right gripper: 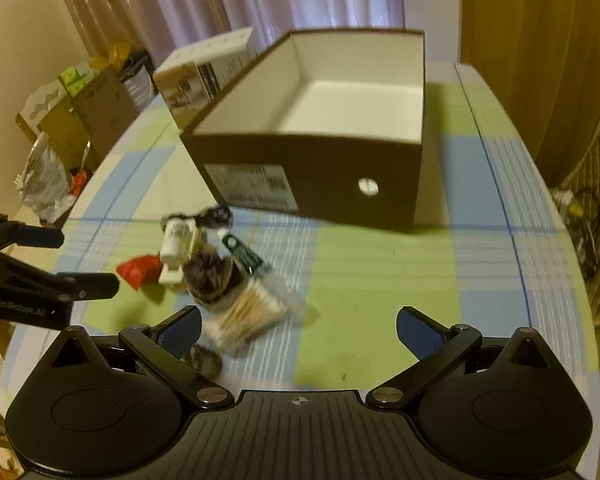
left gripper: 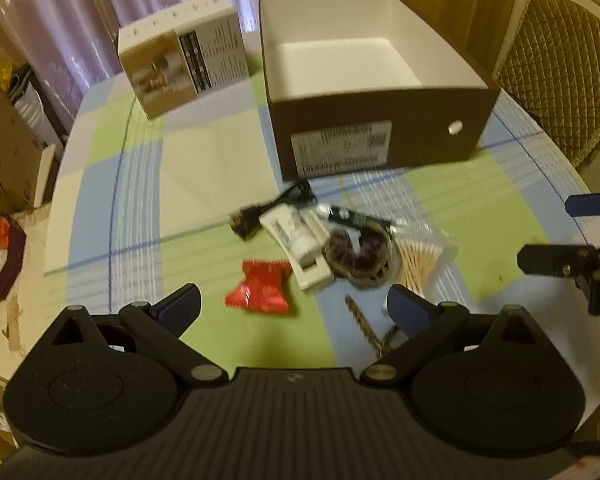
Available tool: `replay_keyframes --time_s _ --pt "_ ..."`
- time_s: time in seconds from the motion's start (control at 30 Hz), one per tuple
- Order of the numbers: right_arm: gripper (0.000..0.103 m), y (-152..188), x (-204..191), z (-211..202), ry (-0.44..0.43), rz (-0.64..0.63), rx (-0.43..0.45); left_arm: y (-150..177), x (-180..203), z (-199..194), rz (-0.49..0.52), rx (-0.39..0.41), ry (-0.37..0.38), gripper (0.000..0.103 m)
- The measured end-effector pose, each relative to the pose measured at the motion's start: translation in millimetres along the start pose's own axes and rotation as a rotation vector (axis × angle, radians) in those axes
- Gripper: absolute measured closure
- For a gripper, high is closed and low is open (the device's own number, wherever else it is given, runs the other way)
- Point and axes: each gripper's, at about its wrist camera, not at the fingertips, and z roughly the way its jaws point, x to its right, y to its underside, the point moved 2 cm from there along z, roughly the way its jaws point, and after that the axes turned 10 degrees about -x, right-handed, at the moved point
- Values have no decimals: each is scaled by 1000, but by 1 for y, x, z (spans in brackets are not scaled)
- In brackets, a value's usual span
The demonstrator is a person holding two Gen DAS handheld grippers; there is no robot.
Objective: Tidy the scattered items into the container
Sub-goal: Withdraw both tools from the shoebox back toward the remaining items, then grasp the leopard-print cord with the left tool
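An open brown shoebox (left gripper: 384, 148) (right gripper: 320, 168) with a bare white inside stands at the back of the table. In front of it lies a pile: a red packet (left gripper: 262, 290) (right gripper: 138, 270), a white tube (left gripper: 290, 230) (right gripper: 176, 240), a black cable (left gripper: 272, 206), a green pen-like item (left gripper: 354, 218) (right gripper: 242, 250), a dark scrunchie (left gripper: 356, 254) (right gripper: 208, 276) and a bag of cotton swabs (left gripper: 418, 262) (right gripper: 248, 312). My left gripper (left gripper: 296, 310) hangs open just short of the red packet. My right gripper (right gripper: 298, 330) is open, right of the swabs. Both hold nothing.
A printed carton (left gripper: 184, 68) (right gripper: 204, 72) stands left of the shoebox. The table carries a green, blue and white checked cloth (left gripper: 148, 184). A quilted chair (left gripper: 560, 76) is at the right, cardboard boxes and bags (right gripper: 72, 120) on the floor at the left.
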Motion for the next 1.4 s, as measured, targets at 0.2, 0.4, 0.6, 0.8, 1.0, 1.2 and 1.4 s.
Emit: replay_keyframes --time_s 0.2,0.4,0.6,0.8,1.0,1.2,1.4 --pt "2 11 4 6 22 -3 -40 22 9 10 10 -28 48 6" --pt "2 30 -1 17 76 -93 -73 31 25 20 39 -33 75 9" --pt "2 41 10 24 59 -51 -100 38 37 30 58 -29 110 14" --pt "2 48 18 33 53 -38 -126 43 45 43 65 -38 128 24" --pt "2 51 24 39 52 -29 -142 45 48 56 35 -43 152 27" --pt "2 51 30 43 58 -20 -151 40 47 73 -21 -43 163 37" --pt "2 49 30 46 47 -19 -157 41 51 82 -42 -36 195 53"
